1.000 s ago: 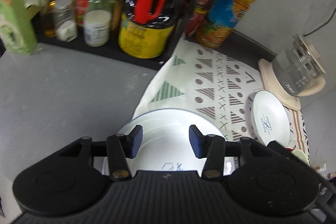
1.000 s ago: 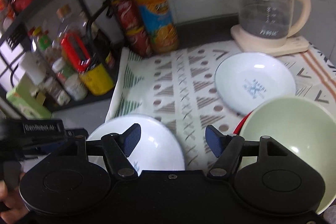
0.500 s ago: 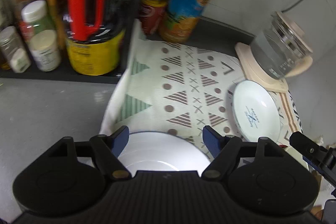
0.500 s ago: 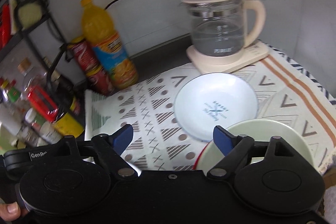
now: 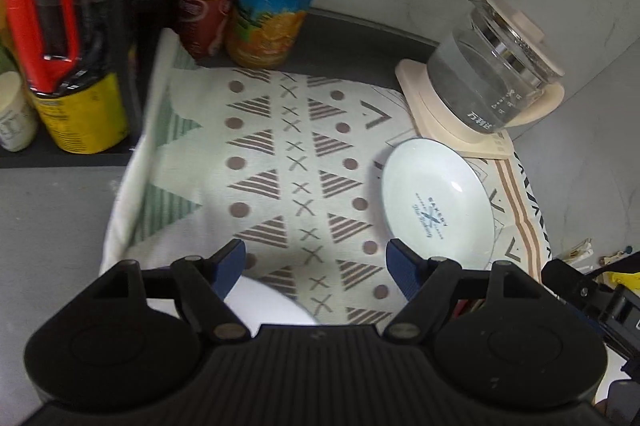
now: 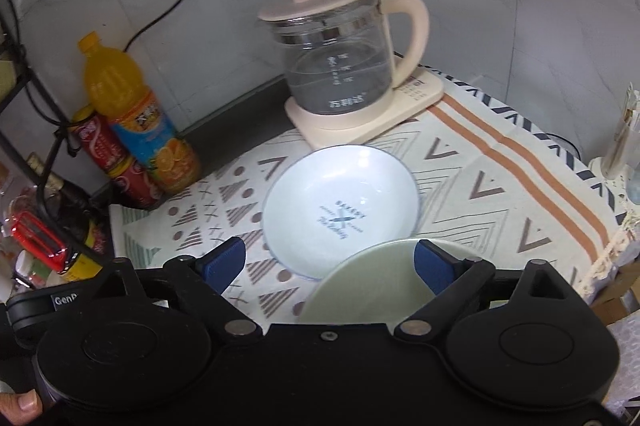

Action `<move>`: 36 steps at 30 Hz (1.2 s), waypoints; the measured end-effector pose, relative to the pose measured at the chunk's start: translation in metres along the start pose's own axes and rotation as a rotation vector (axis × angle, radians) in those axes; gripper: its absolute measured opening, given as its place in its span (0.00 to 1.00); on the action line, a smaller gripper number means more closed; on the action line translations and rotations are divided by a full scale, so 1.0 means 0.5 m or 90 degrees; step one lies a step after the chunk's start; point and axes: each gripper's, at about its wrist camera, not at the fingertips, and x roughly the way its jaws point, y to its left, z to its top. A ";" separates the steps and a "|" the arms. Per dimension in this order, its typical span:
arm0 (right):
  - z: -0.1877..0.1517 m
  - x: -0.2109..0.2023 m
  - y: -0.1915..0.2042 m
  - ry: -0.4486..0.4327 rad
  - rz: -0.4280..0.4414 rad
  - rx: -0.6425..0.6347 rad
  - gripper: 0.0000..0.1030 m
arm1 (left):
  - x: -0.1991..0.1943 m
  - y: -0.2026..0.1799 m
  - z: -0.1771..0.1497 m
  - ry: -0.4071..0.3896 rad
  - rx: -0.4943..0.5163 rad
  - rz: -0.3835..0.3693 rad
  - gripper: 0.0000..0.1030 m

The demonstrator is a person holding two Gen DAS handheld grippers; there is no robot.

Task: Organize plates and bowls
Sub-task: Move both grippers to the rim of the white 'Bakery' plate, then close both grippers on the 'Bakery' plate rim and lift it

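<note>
A grey surface (image 5: 52, 218) is shown, covered across the middle of both views by a patterned cloth (image 5: 280, 162) printed with triangles, dots and crosses. A glass kettle (image 6: 340, 62) on a cream base is seen at upper centre of the right wrist view and at upper right of the left wrist view, standing on the far part of the cloth.

A white plate with a blue logo (image 6: 340, 210) is seen lying flat on the cloth in the centre of the right wrist view, just in front of the kettle base; in the left wrist view it appears at right of centre. A pale green bowl (image 6: 372, 286) is shown at lower centre of the right wrist view, its rim overlapping the near edge of the logo plate. A second white plate (image 5: 268, 302) is partly visible at lower centre of the left wrist view, at the near left edge of the cloth.

An orange drink bottle (image 6: 140, 122) and stacked red cans (image 6: 108, 162) are placed at the left, against the wall. A dark bottle with a red handle (image 5: 52, 22) is seen at upper left of the left wrist view.

The left gripper (image 5: 316, 266) is held above the cloth with its fingers apart and nothing between them. The right gripper (image 6: 328, 262) is likewise shown with fingers spread wide, empty, above the green bowl and logo plate.
</note>
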 end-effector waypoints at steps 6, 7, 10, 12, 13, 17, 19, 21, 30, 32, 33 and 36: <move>0.040 0.033 -0.049 0.013 0.002 0.003 0.89 | 0.040 -0.035 0.010 0.017 -0.013 0.004 0.73; 0.046 0.040 -0.056 0.016 0.003 0.001 0.89 | 0.047 -0.040 0.012 0.023 -0.018 0.008 0.73; 0.066 0.064 -0.078 0.036 0.005 -0.002 0.89 | 0.070 -0.055 0.016 0.029 -0.030 0.007 0.73; 0.077 0.081 -0.091 0.051 0.012 -0.010 0.89 | 0.087 -0.066 0.019 0.036 -0.036 0.009 0.73; 0.083 0.090 -0.098 0.058 0.012 -0.011 0.89 | 0.094 -0.071 0.021 0.037 -0.040 0.008 0.73; 0.103 0.126 -0.130 0.090 0.025 -0.006 0.89 | 0.131 -0.089 0.025 0.048 -0.044 0.000 0.73; 0.111 0.147 -0.144 0.108 0.033 -0.009 0.89 | 0.154 -0.098 0.026 0.061 -0.044 -0.005 0.73; 0.118 0.170 -0.162 0.127 0.044 -0.002 0.87 | 0.172 -0.099 0.025 0.068 -0.061 -0.002 0.72; 0.141 0.265 -0.209 0.204 0.071 -0.008 0.65 | 0.224 -0.098 0.017 0.077 -0.113 0.013 0.64; 0.143 0.286 -0.214 0.222 0.082 -0.014 0.62 | 0.233 -0.096 0.015 0.080 -0.127 0.010 0.61; 0.143 0.298 -0.217 0.231 0.086 -0.013 0.60 | 0.238 -0.096 0.014 0.082 -0.133 0.010 0.58; 0.143 0.332 -0.227 0.258 0.093 -0.012 0.52 | 0.245 -0.097 0.015 0.071 -0.137 0.009 0.56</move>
